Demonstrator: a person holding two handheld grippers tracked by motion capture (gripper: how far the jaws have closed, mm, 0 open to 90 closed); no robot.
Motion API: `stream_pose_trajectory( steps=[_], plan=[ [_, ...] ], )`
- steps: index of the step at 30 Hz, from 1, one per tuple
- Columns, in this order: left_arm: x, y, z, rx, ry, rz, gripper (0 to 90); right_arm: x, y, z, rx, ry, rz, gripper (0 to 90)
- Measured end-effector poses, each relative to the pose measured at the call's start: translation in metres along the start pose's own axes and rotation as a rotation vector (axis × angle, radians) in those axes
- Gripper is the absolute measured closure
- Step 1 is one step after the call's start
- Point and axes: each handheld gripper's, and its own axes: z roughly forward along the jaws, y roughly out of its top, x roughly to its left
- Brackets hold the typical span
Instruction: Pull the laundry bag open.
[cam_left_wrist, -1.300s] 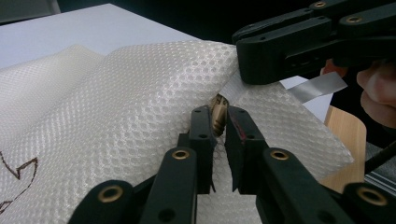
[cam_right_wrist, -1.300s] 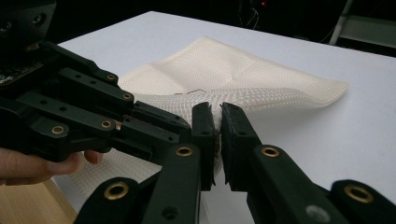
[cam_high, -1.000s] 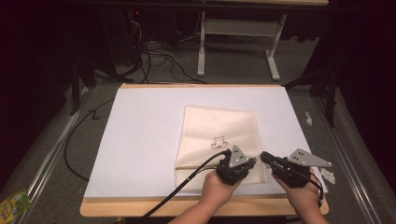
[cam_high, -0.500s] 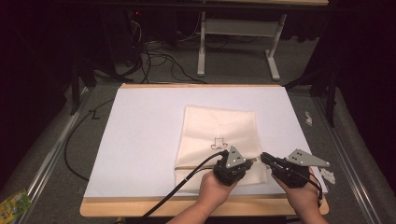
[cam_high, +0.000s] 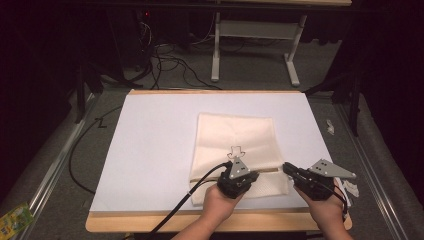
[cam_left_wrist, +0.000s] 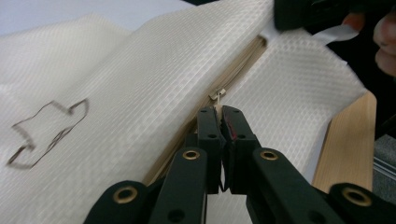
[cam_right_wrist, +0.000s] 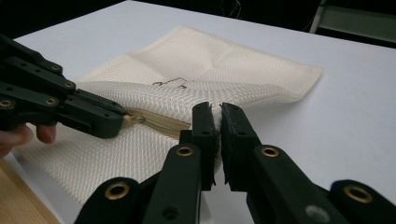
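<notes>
A cream mesh zip bag (cam_high: 235, 135) with a small dark outline drawing lies flat on the white sheet (cam_high: 150, 140). Its zipper (cam_right_wrist: 154, 122) runs across the near part. My left gripper (cam_high: 238, 172) sits over the zipper line and is shut on the zipper pull (cam_left_wrist: 216, 95), as the left gripper view (cam_left_wrist: 220, 112) shows close up. My right gripper (cam_high: 287, 169) is at the bag's right edge by the zipper's end. In the right gripper view (cam_right_wrist: 216, 112) its jaws are shut on the white fabric edge of the bag (cam_right_wrist: 210, 56).
The wooden table edge (cam_high: 150, 222) runs along the front. Small white scraps (cam_high: 330, 126) lie off the table's right side. Cables and a desk frame (cam_high: 250, 45) are on the floor behind. A green packet (cam_high: 12, 220) lies on the floor at bottom left.
My left gripper has slid a little to the left along the zipper line. The right gripper has stayed at the bag's right edge.
</notes>
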Motion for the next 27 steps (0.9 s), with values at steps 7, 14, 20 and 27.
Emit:
stream_pose_trajectory(
  steps=[7, 14, 20, 27],
  plan=[
    [0.016, -0.012, -0.021, 0.028, 0.022, -0.005, 87.5, 0.000, -0.001, 0.003, 0.011, 0.010, -0.004, 86.3],
    [0.030, -0.024, -0.035, 0.068, 0.052, -0.012, 87.5, 0.001, -0.002, 0.004, 0.018, -0.001, -0.011, 86.3],
    [0.043, -0.037, -0.050, 0.091, 0.055, -0.039, 87.6, -0.002, -0.003, 0.004, 0.028, -0.004, 0.004, 86.3],
    [0.046, -0.039, -0.058, 0.135, 0.045, -0.024, 87.7, 0.006, -0.003, 0.008, 0.050, 0.010, -0.030, 86.6]
  ],
)
